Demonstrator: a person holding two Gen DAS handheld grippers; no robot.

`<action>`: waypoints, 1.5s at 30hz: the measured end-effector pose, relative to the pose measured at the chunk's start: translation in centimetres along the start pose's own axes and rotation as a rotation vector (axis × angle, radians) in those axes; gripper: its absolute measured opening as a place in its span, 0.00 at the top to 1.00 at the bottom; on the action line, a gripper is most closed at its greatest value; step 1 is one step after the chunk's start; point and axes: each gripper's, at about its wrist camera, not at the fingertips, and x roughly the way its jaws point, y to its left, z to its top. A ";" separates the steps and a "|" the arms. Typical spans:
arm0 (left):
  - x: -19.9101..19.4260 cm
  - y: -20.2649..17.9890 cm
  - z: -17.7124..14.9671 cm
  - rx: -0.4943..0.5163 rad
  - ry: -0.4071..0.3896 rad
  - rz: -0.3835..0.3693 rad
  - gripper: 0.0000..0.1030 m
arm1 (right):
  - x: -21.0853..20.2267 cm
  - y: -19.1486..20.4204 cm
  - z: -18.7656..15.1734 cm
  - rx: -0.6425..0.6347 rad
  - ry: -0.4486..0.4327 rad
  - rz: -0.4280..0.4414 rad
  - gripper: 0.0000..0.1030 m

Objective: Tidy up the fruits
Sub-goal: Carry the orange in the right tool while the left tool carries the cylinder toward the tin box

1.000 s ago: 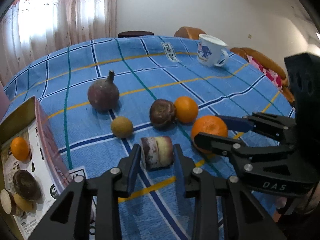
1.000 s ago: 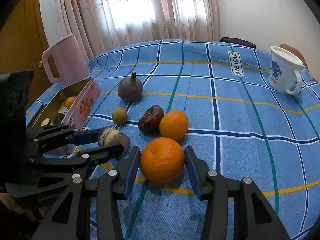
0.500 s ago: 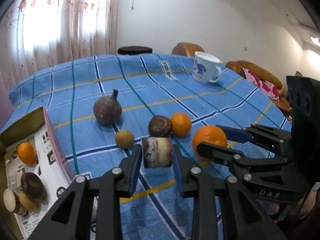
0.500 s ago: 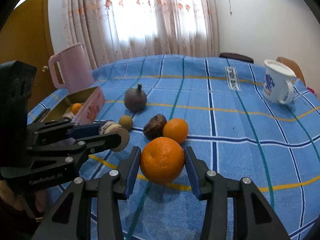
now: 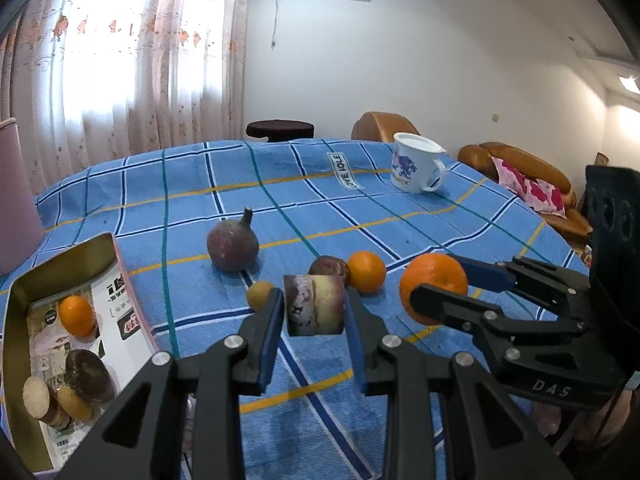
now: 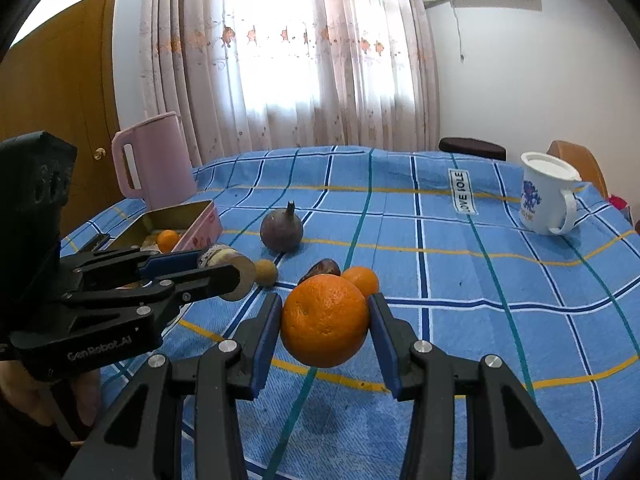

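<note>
My left gripper (image 5: pixel 314 312) is clamped on a short cut chunk of fruit (image 5: pixel 314 305), mottled purple and cream. Both blue pads press its flat sides, and it sits right at the fingertips, lifted clear of the blue checked tablecloth (image 5: pixel 400 208). From the right wrist camera the same chunk (image 6: pixel 230 270) shows its pale round cut face between the left fingers.

My right gripper (image 6: pixel 325 322) is closed around a large orange (image 6: pixel 325 320), one pad on each side, with the fruit held above the cloth and its shadow below. In the left view that orange (image 5: pixel 434 280) hangs to the right of my chunk, beside it but apart.

On the cloth beyond both grippers lie a round purple fruit with a stem (image 5: pixel 233 249), a small tan round fruit (image 5: pixel 259 295), a dark wrinkled fruit (image 5: pixel 328 268) and a small orange (image 5: pixel 366 271); the last two touch each other.

To my left stands an open tin box (image 5: pixel 94 246) lined with printed paper. In it lie a small orange (image 5: pixel 76 315), a dark round fruit (image 5: pixel 89 376) and pale cut pieces (image 5: pixel 38 398).

A pink jug (image 6: pixel 154 158) stands behind the box, and a white mug with blue print (image 5: pixel 416 168) sits far off on the right side of the table.
</note>
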 end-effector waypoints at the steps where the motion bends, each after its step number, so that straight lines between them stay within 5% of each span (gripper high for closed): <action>1: -0.1 0.0 0.0 0.000 -0.004 0.001 0.69 | -0.1 0.1 0.0 -0.004 -0.007 -0.001 0.55; 45: -3.7 -0.7 -0.7 0.019 -0.166 0.074 0.69 | -3.4 1.6 -0.8 -0.067 -0.189 -0.030 0.55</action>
